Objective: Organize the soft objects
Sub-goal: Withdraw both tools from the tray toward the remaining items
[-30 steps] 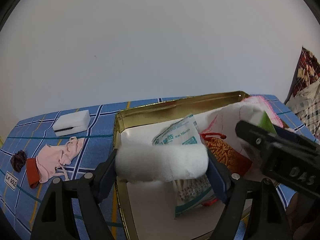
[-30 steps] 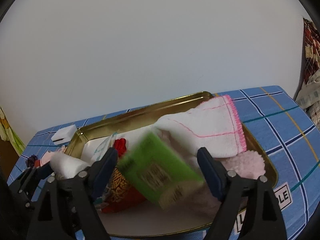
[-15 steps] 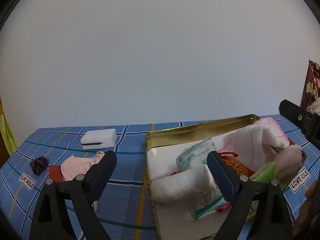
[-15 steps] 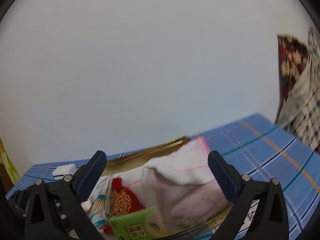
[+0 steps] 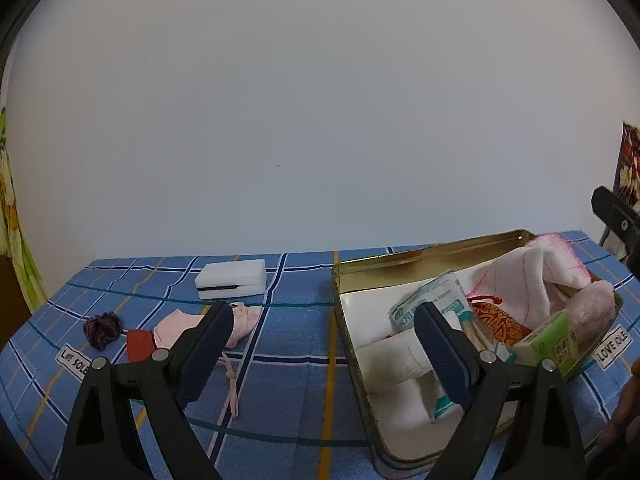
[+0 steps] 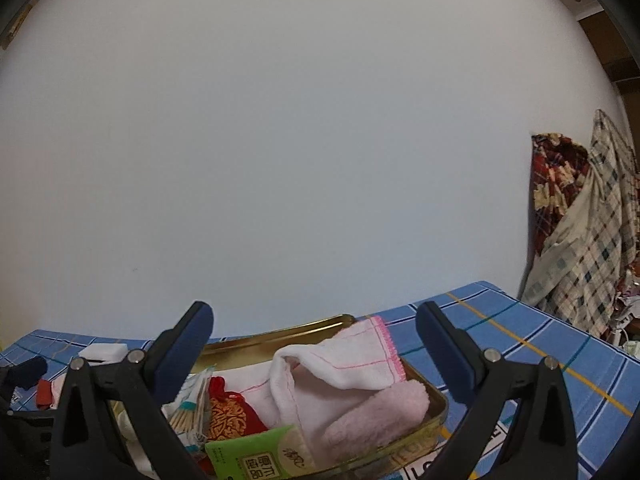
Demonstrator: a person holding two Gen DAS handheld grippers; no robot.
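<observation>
The blue checked cloth [image 5: 296, 344] covers the table. On its right stands the gold tin [image 5: 432, 254], and inside lie the white towel [image 6: 344, 364], white roll [image 5: 394, 356], red pouch [image 6: 228, 412] and green packet [image 6: 260, 456]. Left of the tin are a white box [image 5: 231, 279] and pink cloth [image 5: 180, 326]. My left gripper [image 5: 324, 332] and right gripper [image 6: 314, 336] are both released, grasping nothing.
</observation>
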